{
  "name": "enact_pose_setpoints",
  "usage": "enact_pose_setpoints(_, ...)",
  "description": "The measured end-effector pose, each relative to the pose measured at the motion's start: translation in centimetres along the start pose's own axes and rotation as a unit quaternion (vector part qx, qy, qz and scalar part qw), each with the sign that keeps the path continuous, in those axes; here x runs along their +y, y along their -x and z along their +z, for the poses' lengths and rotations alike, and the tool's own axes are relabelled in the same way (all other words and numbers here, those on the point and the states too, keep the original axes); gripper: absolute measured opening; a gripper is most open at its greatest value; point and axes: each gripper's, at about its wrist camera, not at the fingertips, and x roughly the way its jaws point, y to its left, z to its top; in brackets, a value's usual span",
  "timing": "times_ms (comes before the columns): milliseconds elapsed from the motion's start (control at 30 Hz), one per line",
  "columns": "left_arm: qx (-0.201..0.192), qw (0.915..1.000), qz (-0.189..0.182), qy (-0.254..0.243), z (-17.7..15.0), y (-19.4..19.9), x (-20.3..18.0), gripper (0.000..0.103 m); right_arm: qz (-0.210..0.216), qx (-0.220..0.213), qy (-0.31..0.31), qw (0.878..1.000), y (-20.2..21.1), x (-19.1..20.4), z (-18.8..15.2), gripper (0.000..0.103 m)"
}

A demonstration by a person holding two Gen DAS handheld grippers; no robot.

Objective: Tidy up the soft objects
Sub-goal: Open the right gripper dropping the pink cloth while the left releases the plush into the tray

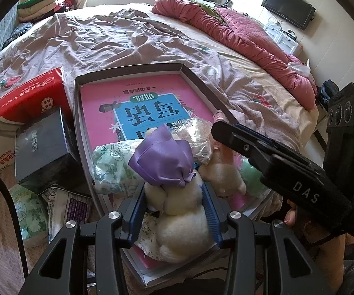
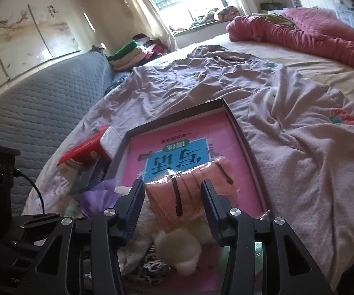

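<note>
Two grippers busy: left gripper (image 1: 174, 211) squeezes the plush (image 1: 177, 221) over the box (image 1: 189, 72), right gripper (image 2: 173, 209) sits slack around the pink cloth (image 2: 189, 184). I'd back out straight, no snagging.

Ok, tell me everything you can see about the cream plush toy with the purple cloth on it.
The cream plush toy looks fuzzy and soft, made of rounded lumps, with a purple satin-looking cloth knotted over its top. It lies in the shallow tray on the pink book, against crinkly plastic packets. The left tool is shut on its body, blue pads pressing both sides.
</note>
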Motion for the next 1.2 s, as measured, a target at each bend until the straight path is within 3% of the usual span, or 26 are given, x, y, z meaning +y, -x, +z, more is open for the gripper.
enact_pose_setpoints(767, -0.009, 0.9998, -0.017, 0.008, 0.1, 0.5, -0.2, 0.049, -0.021, -0.026, -0.001, 0.999, 2.3, 0.2, 0.9, 0.061)
enact_pose_setpoints(1200, -0.039, 0.9992, -0.009, 0.008, 0.4, 1.9, -0.1, 0.061, -0.02, -0.04, -0.002, 0.999, 3.5, 0.4, 1.4, 0.061)
